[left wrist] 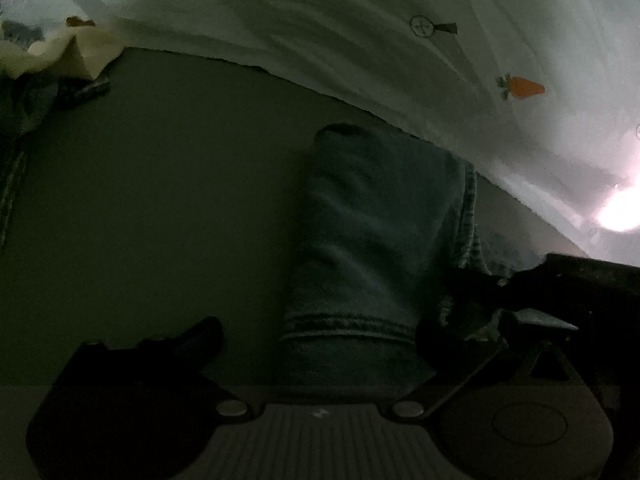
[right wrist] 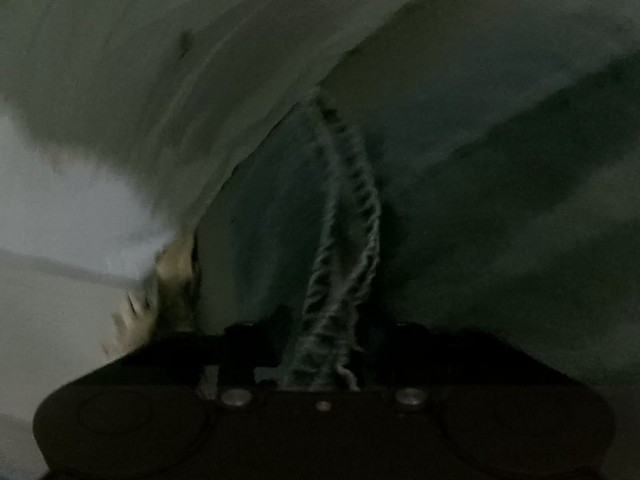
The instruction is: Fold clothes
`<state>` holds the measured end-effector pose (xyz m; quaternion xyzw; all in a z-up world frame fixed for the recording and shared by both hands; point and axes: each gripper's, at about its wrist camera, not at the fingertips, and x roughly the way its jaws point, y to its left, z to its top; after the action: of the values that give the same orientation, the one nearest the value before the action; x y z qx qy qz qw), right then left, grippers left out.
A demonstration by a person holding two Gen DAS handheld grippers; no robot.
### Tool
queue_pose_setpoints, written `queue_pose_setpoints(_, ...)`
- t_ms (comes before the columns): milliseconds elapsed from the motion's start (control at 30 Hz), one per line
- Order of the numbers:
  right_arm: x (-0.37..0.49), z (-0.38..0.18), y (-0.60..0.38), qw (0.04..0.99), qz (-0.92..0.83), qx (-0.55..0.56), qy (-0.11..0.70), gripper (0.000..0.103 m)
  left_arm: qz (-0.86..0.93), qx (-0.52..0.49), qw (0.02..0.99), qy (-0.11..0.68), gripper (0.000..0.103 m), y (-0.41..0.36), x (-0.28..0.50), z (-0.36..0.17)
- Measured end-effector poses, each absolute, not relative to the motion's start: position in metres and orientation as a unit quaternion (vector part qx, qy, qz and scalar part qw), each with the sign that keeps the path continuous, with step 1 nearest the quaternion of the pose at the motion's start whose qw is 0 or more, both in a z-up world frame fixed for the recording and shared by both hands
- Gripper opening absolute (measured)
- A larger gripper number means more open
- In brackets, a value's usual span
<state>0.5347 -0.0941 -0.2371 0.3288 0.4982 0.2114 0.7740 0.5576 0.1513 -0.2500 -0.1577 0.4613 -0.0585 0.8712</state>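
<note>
The left gripper [left wrist: 320,328] stands spread wide, astride the folded jeans [left wrist: 372,240] without pinching them. The right gripper [right wrist: 320,344] is nipped on the jeans' frayed edge [right wrist: 340,240]. Pulled on, that thin fringe could slip free or drag the fold open. The jeans lie on the table [left wrist: 160,200] near its far edge, where a carrot-print sheet [left wrist: 360,40] hangs close; loose clothes [left wrist: 44,52] crowd the far left corner.

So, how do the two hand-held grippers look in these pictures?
The left hand-held gripper has black fingers on a dark body with a ribbed grey middle plate and two round silver screws. The right hand-held gripper is likewise black with two silver screws. No sleeve shows.
</note>
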Motion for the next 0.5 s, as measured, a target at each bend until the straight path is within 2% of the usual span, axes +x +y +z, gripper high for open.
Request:
queue_pose_setpoints(200,0.525,-0.219,-0.088,0.819,0.224,0.273,0.453,0.008,-0.037,-0.168,0.861,0.479,0.101,0.154,0.562,-0.245)
queue_pose_setpoints(500,0.508,-0.17,-0.135,0.892,0.212,0.194,0.35,0.006,-0.047,-0.14,0.866,0.477,0.101,0.137,0.55,-0.229)
